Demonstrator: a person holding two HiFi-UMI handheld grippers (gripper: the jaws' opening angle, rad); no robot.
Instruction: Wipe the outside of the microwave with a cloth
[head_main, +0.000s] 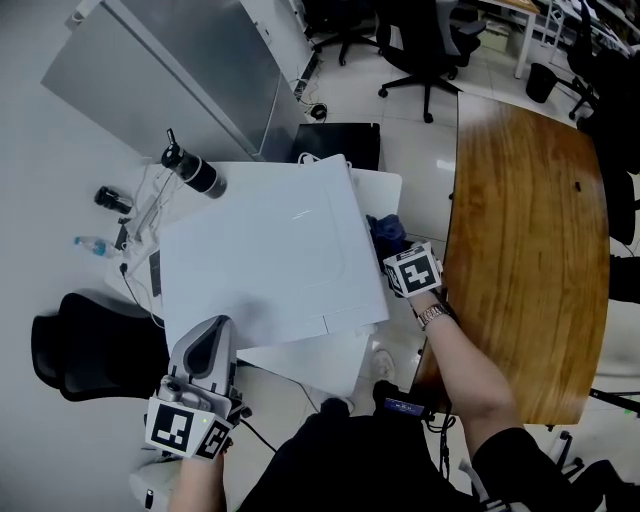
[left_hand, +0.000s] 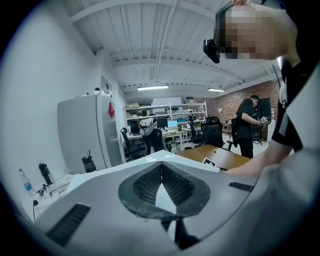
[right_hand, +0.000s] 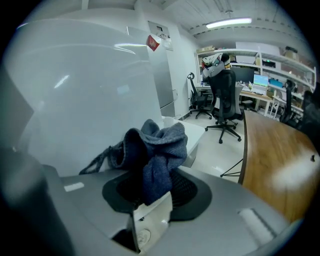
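The largest item I see in the head view is the curved brown wooden counter (head_main: 520, 250), which fills the right side of the scene. Next in size is the white box-shaped microwave (head_main: 265, 250). It stands on a low white counter (head_main: 385, 185) to the left of the wooden one, and its flat top faces the camera. In the right gripper view its smooth white side wall (right_hand: 85, 100) fills the left half of the picture. A black office chair (head_main: 85, 345) stands on the floor beside the microwave's near left corner. The left tongs (head_main: 212, 328) are pressed together and hold nothing. Their tip lies over the near left edge of the microwave top, and in the left gripper view the closed jaws of the left tongs (left_hand: 161, 181) point along that white surface. The right tongs (head_main: 392, 252) sit in the gap between the microwave's right side and the wooden counter. They are clamped on a crumpled blue-grey knitted cloth (head_main: 385, 232). The right gripper view shows the cloth (right_hand: 155, 147) bunched up out of the right tongs (right_hand: 150, 195), just beside the microwave's side wall. I cannot confirm contact with that wall. A black drinks bottle (head_main: 195, 172) lies at the far left corner of the microwave.
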